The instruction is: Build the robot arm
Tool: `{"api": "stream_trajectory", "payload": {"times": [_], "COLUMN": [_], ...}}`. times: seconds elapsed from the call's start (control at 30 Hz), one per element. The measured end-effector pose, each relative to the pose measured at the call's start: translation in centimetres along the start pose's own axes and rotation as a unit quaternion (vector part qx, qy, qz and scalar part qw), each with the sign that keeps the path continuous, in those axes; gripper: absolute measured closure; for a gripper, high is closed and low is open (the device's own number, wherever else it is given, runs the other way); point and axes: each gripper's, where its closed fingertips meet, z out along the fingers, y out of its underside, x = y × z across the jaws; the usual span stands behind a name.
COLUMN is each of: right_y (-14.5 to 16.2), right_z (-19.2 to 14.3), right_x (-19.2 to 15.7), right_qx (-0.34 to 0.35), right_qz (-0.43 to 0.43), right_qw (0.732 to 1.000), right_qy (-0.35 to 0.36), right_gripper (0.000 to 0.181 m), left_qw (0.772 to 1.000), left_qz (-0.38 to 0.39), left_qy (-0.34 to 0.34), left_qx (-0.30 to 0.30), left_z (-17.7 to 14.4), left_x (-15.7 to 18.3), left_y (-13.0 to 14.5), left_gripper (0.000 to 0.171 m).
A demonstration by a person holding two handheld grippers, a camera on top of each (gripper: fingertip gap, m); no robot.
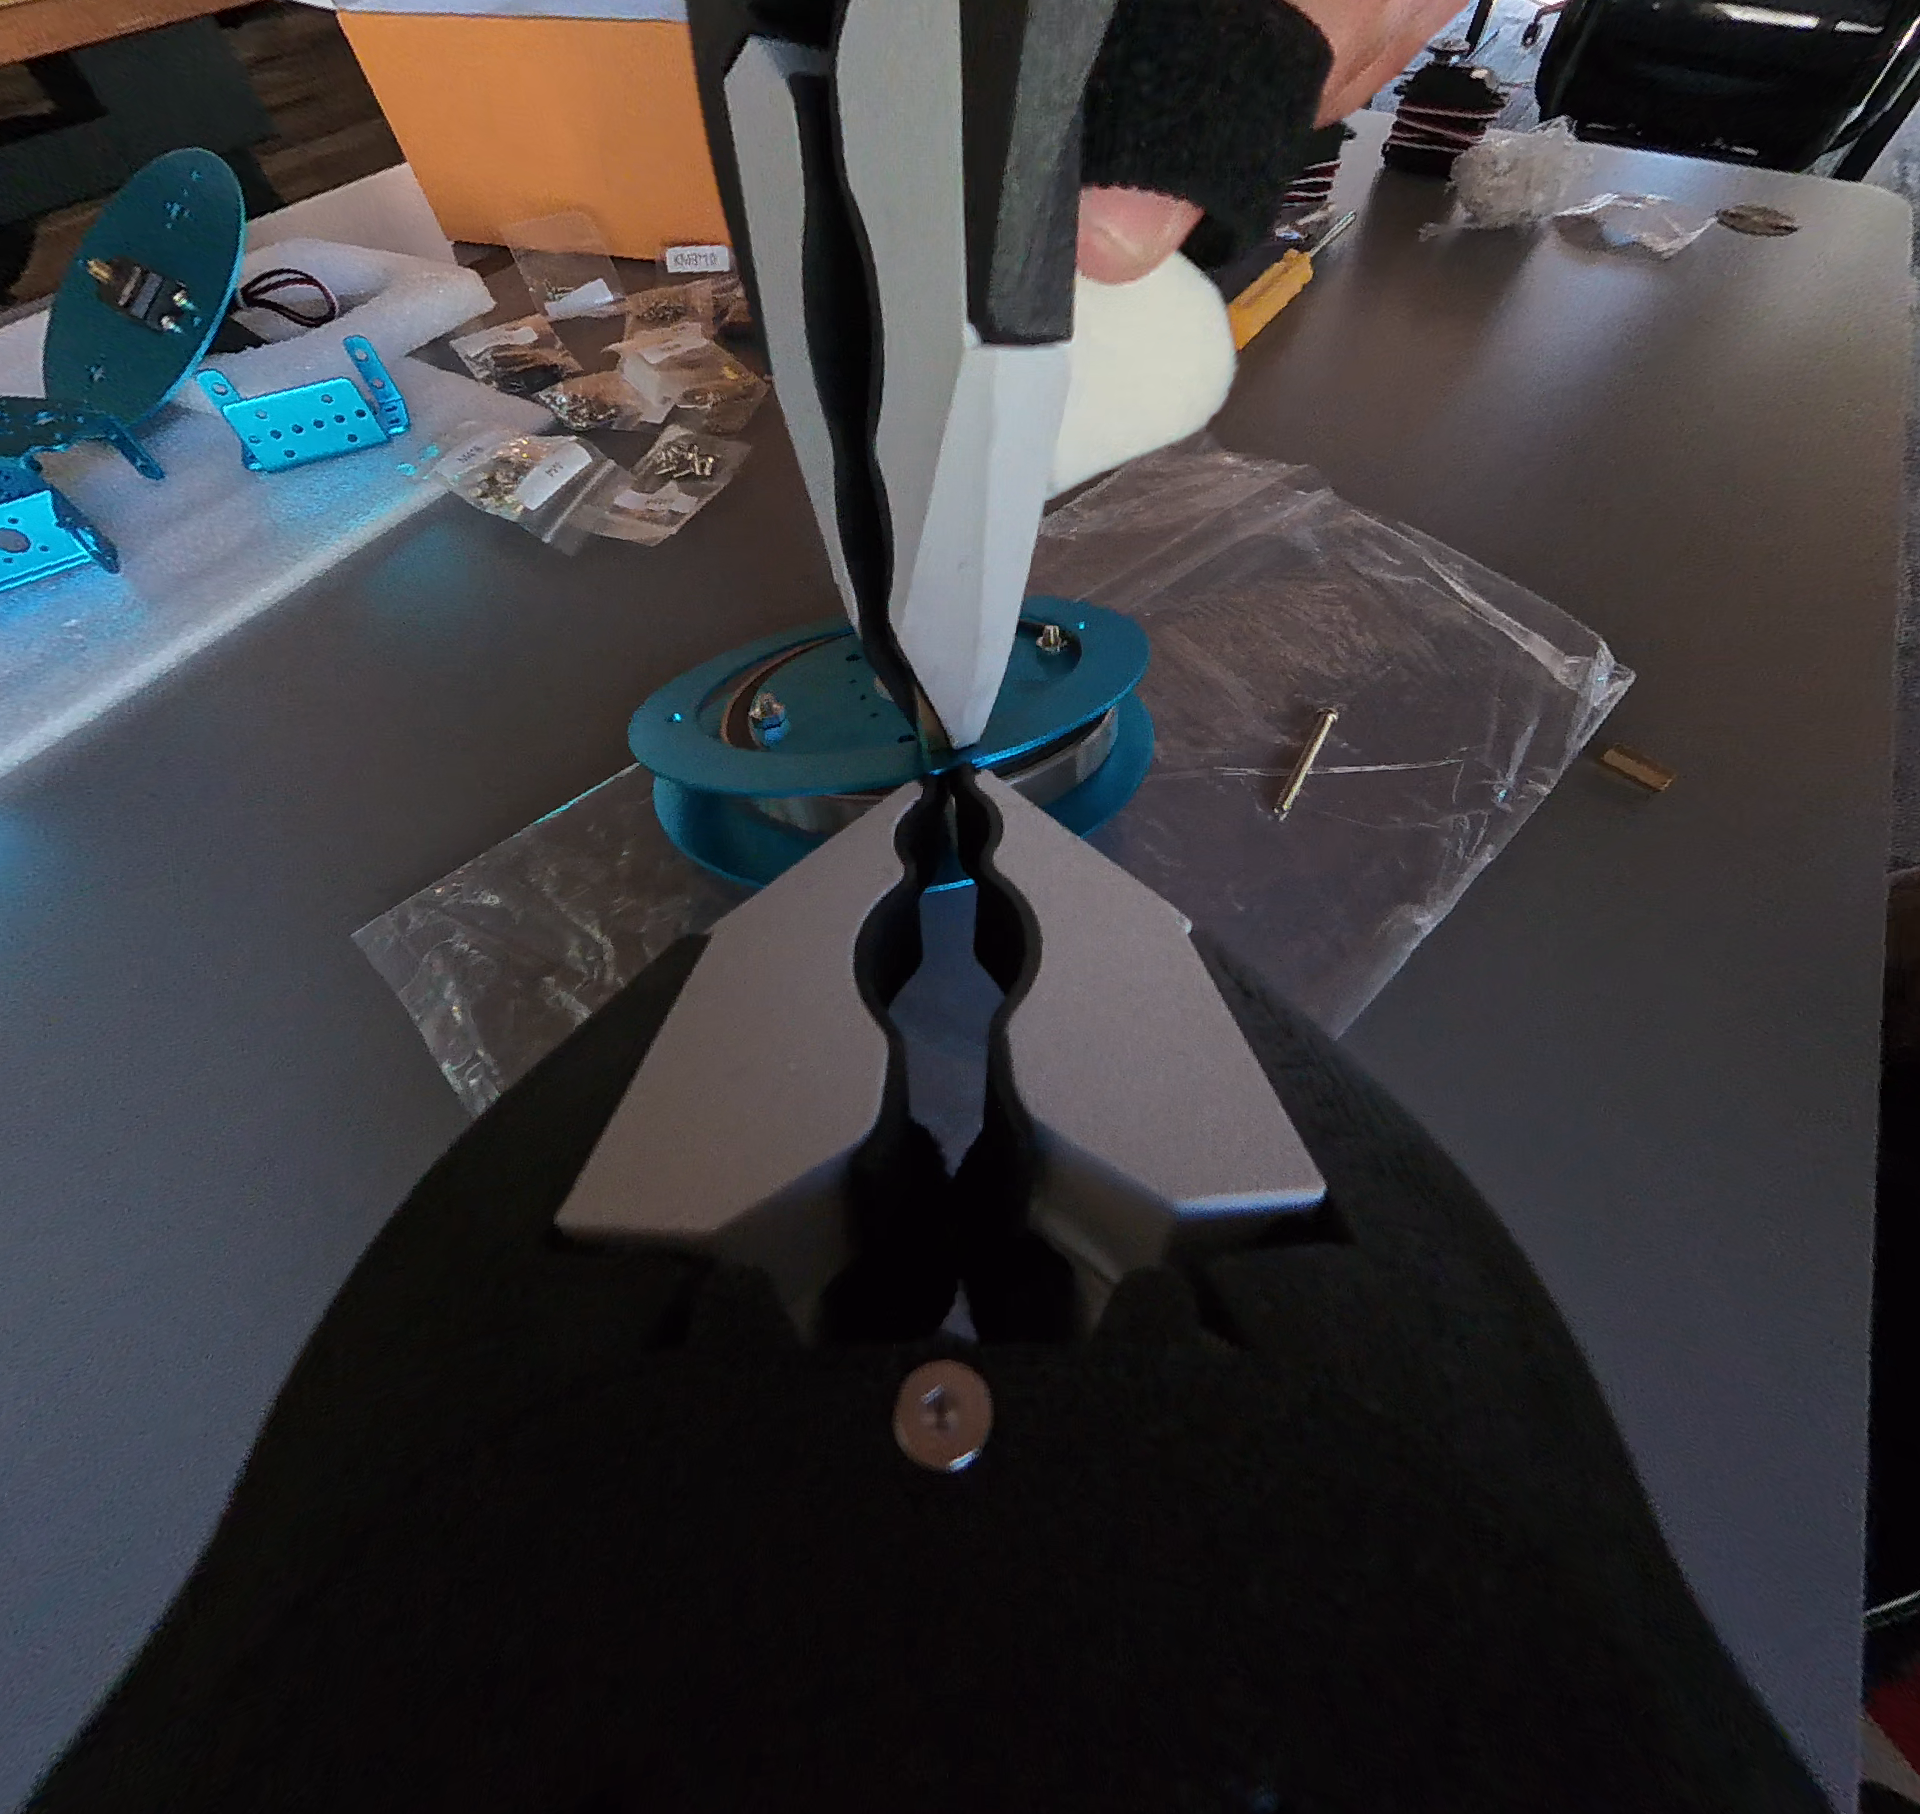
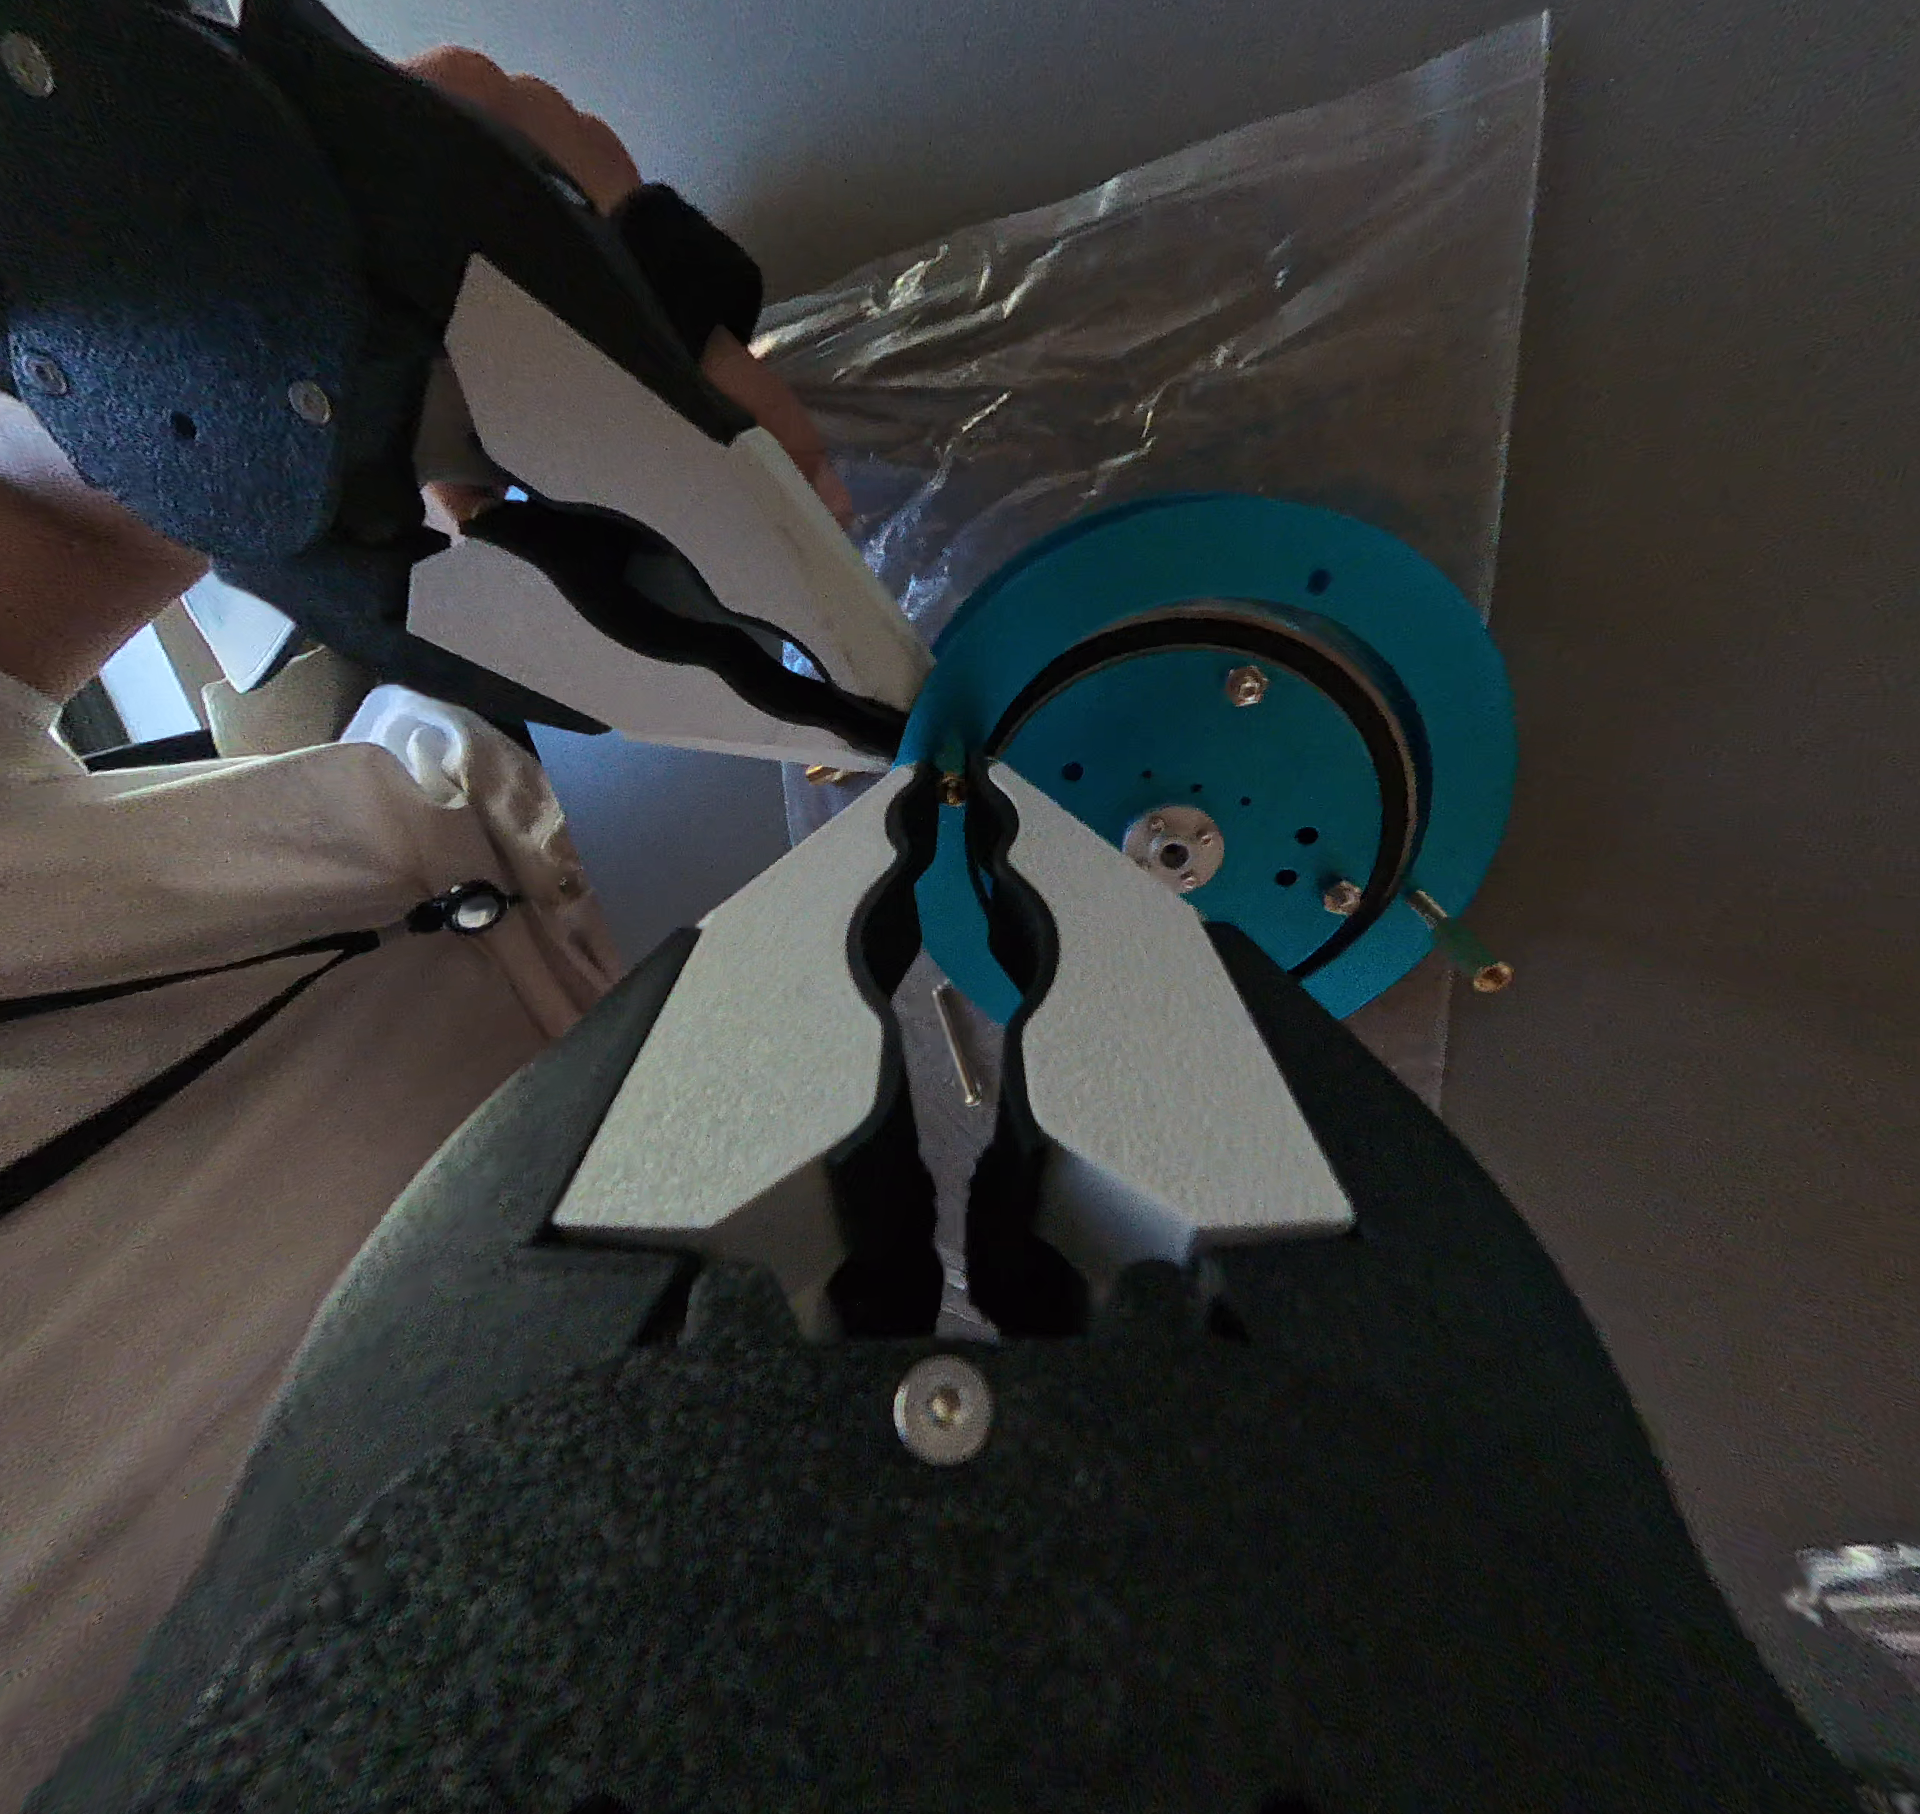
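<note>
Atop a plastic bag (image 2: 1195,310), both tools' tips pinch the blue turntable (image 2: 1226,767) rim.

Round turntable bearing (image 1: 831,715) on a plastic bag (image 1: 1351,621) on the table (image 1: 1558,1141). Long screw (image 1: 1304,762) on the bag, right of the bearing. Brackets (image 1: 301,414) and screw packets (image 1: 582,455) far left behind.

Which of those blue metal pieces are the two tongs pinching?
The blue round turntable lying on the clear plastic bag. Both tongs, left and right, meet at its rim; the other blue brackets sit untouched far left.
</note>
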Motion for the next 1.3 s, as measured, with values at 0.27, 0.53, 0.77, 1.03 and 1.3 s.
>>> {"api": "stream_trajectory", "payload": {"times": [0.27,0.53,0.77,1.03,1.3], "right_y": [-0.2,-0.2,-0.3,0.1,-0.1], "right_z": [-1.3,-1.2,0.1,0.0,0.1], "right_x": [-0.5,0.3,-0.2,0.5,0.1], "right_qx": [0.049,0.036,0.005,-0.015,-0.019], "right_qz": [-0.376,-0.544,-0.611,-0.571,-0.554], "right_qw": [0.925,0.838,0.791,0.821,0.832], "right_qy": [0.024,0.029,0.029,0.021,0.027], "right_gripper": [0.159,0.158,0.175,0.168,0.175], "left_qw": [1.000,1.000,1.000,1.000,1.000], "left_qz": [0.006,0.005,0.004,0.009,0.011], "left_qy": [-0.002,0.003,0.005,0.006,0.003], "left_qx": [0.001,-0.002,-0.005,-0.004,-0.007], "left_z": [0.0,0.1,0.1,0.2,0.2], "left_x": [0.1,0.2,0.2,0.3,0.3], "left_y": [0.0,0.0,0.1,0.1,0.2], "left_gripper": [0.170,0.170,0.170,0.170,0.170]}}
